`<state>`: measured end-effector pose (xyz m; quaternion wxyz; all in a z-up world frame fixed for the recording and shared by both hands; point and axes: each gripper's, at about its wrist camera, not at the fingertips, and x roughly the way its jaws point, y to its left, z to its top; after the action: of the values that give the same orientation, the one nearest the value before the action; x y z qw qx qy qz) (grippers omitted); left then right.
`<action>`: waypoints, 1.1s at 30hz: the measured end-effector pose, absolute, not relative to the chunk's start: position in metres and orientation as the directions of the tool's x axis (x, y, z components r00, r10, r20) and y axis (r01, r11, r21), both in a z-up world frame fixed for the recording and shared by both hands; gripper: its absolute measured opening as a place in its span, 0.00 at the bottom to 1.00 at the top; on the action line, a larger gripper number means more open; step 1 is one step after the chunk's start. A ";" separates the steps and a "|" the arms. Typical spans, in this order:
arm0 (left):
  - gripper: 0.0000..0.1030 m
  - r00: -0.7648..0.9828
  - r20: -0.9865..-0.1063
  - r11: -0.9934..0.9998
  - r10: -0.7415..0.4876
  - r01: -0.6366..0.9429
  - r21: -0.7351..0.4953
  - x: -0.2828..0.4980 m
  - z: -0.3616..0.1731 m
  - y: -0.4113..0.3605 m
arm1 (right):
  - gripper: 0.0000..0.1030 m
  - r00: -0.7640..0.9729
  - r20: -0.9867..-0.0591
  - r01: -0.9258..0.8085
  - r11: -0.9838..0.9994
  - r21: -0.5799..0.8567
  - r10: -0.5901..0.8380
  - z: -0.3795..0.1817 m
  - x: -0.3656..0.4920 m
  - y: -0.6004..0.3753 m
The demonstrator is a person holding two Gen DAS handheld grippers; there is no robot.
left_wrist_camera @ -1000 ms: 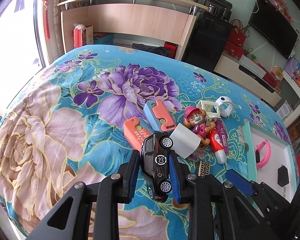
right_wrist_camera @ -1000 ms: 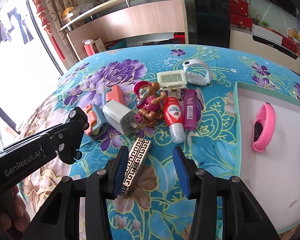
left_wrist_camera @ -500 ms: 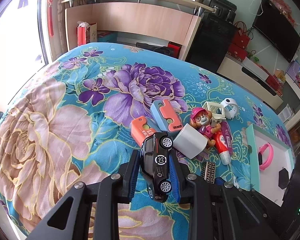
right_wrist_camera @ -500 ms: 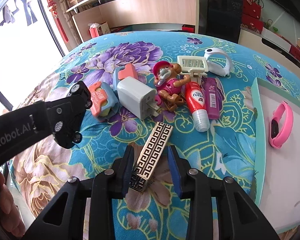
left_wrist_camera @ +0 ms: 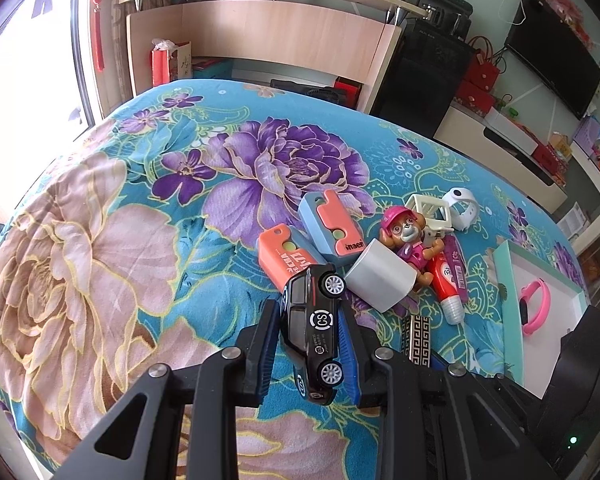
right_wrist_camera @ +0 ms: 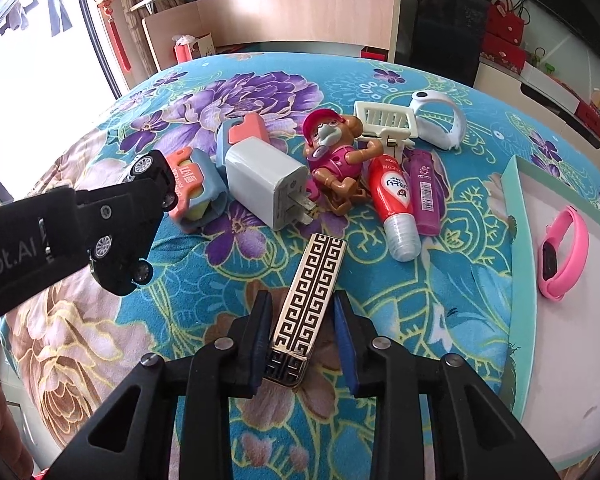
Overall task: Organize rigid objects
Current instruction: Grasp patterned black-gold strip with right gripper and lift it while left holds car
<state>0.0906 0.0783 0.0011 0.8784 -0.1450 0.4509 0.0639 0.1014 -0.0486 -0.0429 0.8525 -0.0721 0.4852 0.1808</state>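
Observation:
My left gripper [left_wrist_camera: 310, 344] is shut on a black toy car [left_wrist_camera: 314, 330] and holds it above the floral cloth; the car also shows in the right wrist view [right_wrist_camera: 128, 224]. My right gripper [right_wrist_camera: 302, 340] is shut on a gold-and-black patterned lighter [right_wrist_camera: 308, 304], lifted a little off the cloth; it also shows in the left wrist view [left_wrist_camera: 416, 340]. A white tray [right_wrist_camera: 516, 280] at the right holds a pink wristband [right_wrist_camera: 564, 252].
A pile lies mid-cloth: white charger [right_wrist_camera: 264, 182], two orange-blue cases [right_wrist_camera: 194, 188], dog figure [right_wrist_camera: 336, 152], red tube [right_wrist_camera: 394, 200], purple lighter [right_wrist_camera: 424, 192], cream frame [right_wrist_camera: 384, 118], white band [right_wrist_camera: 436, 120]. Shelves and a TV stand behind.
My right gripper has closed from open onto the patterned lighter and raised it slightly. My left gripper still holds the car and has lifted and drawn back a little.

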 end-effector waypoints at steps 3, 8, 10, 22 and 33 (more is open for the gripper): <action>0.30 0.586 -0.810 0.950 -0.018 -0.243 -0.197 0.091 0.001 0.078 | 0.30 0.467 -0.853 -0.381 0.923 0.045 0.235 -0.043 0.101 -0.048; 0.30 0.587 -0.810 0.950 -0.018 -0.241 -0.196 0.091 0.001 0.078 | 0.21 0.461 -0.845 -0.397 0.915 0.079 0.273 -0.040 0.099 -0.049; 0.30 0.588 -0.808 0.951 -0.016 -0.240 -0.194 0.091 0.002 0.078 | 0.20 0.459 -0.845 -0.401 0.912 0.080 0.276 -0.040 0.099 -0.048; 0.30 0.617 -0.787 0.956 -0.013 -0.222 -0.190 0.088 0.015 0.073 | 0.20 0.521 -0.778 -0.394 0.908 0.145 0.350 -0.014 0.093 -0.062; 0.30 0.643 -0.765 0.974 -0.047 -0.140 -0.178 0.092 0.028 0.042 | 0.20 0.571 -0.743 -0.332 0.926 0.179 0.348 0.003 0.096 -0.094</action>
<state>0.0920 0.0417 0.0281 0.8995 -0.1109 0.4218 0.0259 0.0960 -0.0938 0.0030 0.8863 0.0098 0.4215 0.1917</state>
